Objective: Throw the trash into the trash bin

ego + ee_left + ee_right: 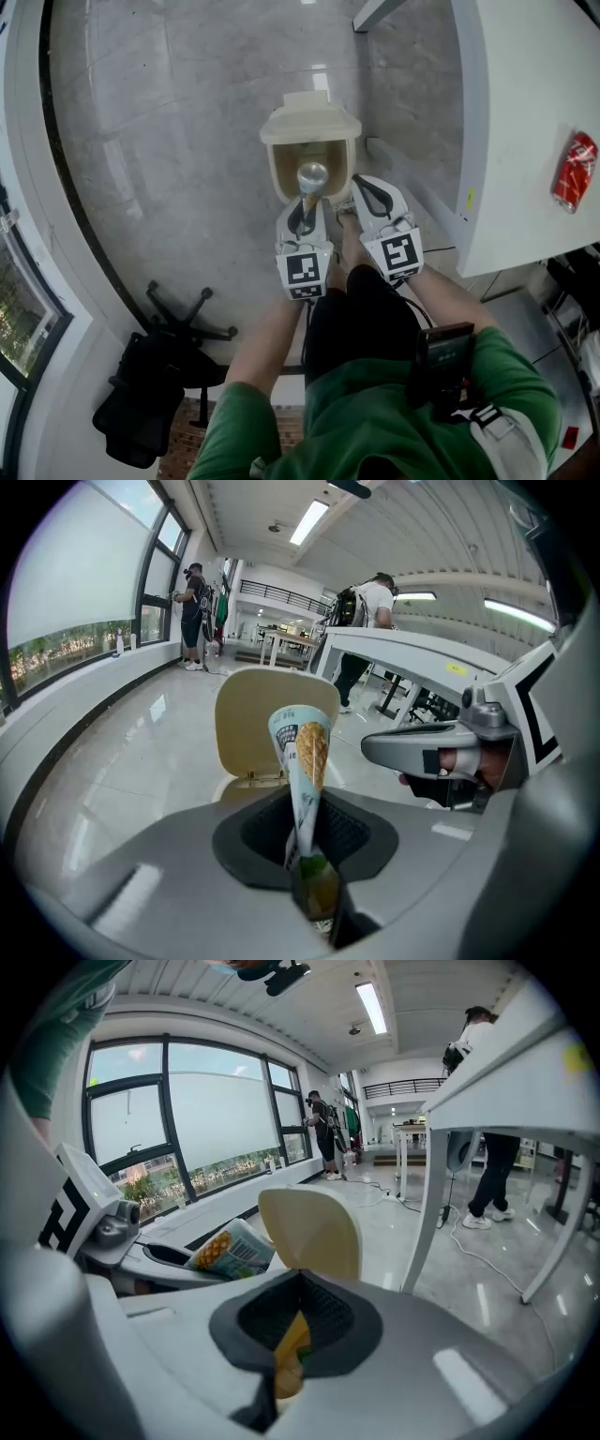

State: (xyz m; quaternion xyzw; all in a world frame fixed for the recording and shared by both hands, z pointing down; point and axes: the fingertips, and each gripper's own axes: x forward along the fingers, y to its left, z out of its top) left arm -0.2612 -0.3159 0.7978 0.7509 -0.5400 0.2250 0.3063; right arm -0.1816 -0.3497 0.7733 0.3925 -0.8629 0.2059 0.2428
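The left gripper (305,204) is clamped on the narrow tip of a paper ice-cream cone wrapper (311,178). Its jaws stand narrow, with the wrapper (305,761) rising straight out ahead of them and its wide mouth at the far end. Directly beyond that mouth stands the beige trash bin (279,178), its lid (248,714) raised behind the opening. In the head view the wrapper's mouth hangs over the near part of the bin's open top.

The right gripper (360,191) sits just beside the left one, on its right, pointing at the same bin. Its jaws (281,1372) are closed narrow on a yellow piece of trash (291,1340), which pokes a little way forward of them. Ahead of them the lid (314,1227) stands upright. To this gripper's right is a white table (525,112) bearing a red can (574,171).
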